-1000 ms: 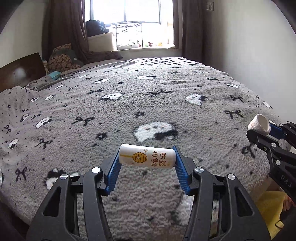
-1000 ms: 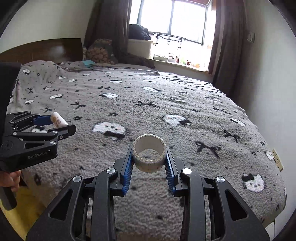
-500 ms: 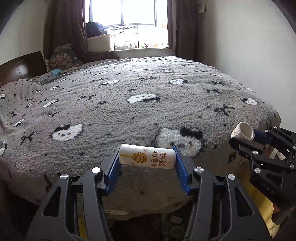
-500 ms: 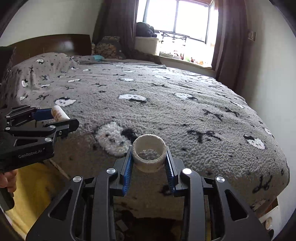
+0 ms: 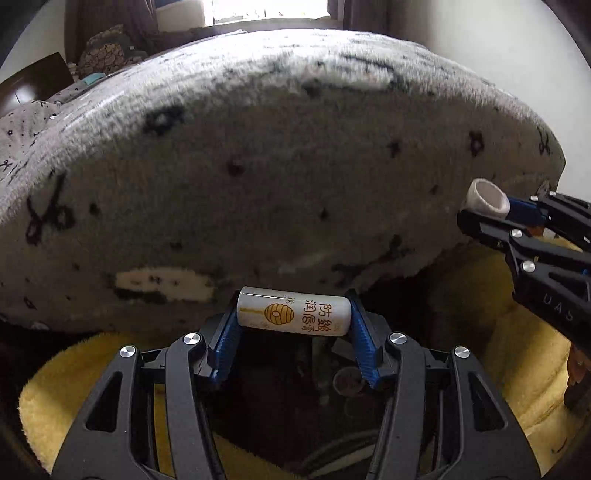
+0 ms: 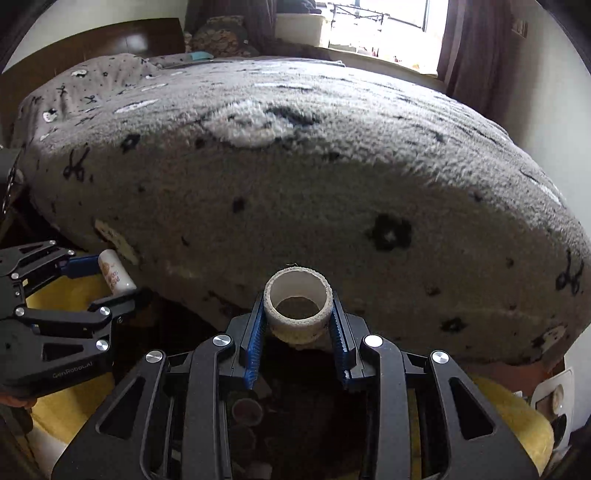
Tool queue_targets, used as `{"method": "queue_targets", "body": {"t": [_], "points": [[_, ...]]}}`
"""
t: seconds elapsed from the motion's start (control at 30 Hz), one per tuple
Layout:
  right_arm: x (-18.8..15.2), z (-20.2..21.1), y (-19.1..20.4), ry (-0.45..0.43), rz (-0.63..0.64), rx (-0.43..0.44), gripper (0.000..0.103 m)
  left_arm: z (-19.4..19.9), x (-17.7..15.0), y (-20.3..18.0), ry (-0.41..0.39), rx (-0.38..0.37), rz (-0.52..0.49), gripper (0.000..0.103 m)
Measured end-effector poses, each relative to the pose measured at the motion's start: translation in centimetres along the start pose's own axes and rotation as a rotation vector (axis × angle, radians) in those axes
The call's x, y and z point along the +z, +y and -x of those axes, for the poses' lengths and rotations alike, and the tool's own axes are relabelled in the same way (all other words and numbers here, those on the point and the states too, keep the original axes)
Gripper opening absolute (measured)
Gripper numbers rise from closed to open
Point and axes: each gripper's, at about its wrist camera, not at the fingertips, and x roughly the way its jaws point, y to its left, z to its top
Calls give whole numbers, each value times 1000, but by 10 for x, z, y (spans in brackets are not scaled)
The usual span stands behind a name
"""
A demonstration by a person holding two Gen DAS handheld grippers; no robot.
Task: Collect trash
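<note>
My left gripper (image 5: 293, 314) is shut on a white lip-balm tube (image 5: 293, 315) with a honeycomb print, held crosswise between the blue pads. A short white cardboard ring (image 6: 298, 304), its hole facing me, sits clamped in my right gripper (image 6: 298, 314). Both grippers hang below the bed's edge, over a dark opening ringed by yellow fleece (image 5: 88, 373) that holds several scraps. The left wrist view shows the right gripper (image 5: 487, 206) with its ring (image 5: 485, 199) at the right. The right wrist view shows the left gripper (image 6: 110, 273) with the tube (image 6: 115, 275) at the left.
The bed's grey fleece blanket (image 6: 295, 166) with black bows and white cats hangs close in front of both grippers. A dark headboard (image 6: 110, 40), cushions and a bright window (image 6: 376, 22) lie beyond. A white wall socket (image 6: 554, 398) sits low at the right.
Both grippers have dropped from above the bed to below its edge, still gripping the tube and the ring. The yellow-rimmed dark opening has come into view beneath them.
</note>
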Motion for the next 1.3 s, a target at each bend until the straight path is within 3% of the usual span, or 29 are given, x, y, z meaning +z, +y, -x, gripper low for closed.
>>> {"method": "queue_targets", "body": {"t": [0.2, 0.43, 0.6, 0.8, 0.9, 0.97, 1.1, 1.2, 1.3], "points": [[-18, -31, -2, 134, -46, 82, 33, -38, -30, 2, 153, -34, 12, 51], [-35, -62, -2, 305, -81, 163, 33, -66, -41, 2, 281, -108, 17, 51], [-41, -69, -2, 343, -87, 201, 33, -78, -52, -1, 345, -149, 27, 51], [-45, -67, -3, 350, -93, 206, 34, -82, -53, -1, 350, -150, 31, 51], [-42, -72, 0, 349, -95, 206, 35, -81, -52, -1, 350, -147, 30, 57], [-37, -75, 1, 348, -97, 208, 48, -81, -50, -1, 343, -142, 27, 62], [-32, -75, -7, 344, -102, 199, 53, -76, -46, 0, 332, -128, 24, 68], [-29, -71, -14, 335, -106, 178, 64, -73, -43, 3, 321, -117, 28, 75], [-23, -62, -23, 305, -104, 134, 88, -60, -35, 9, 282, -94, 39, 80]]}}
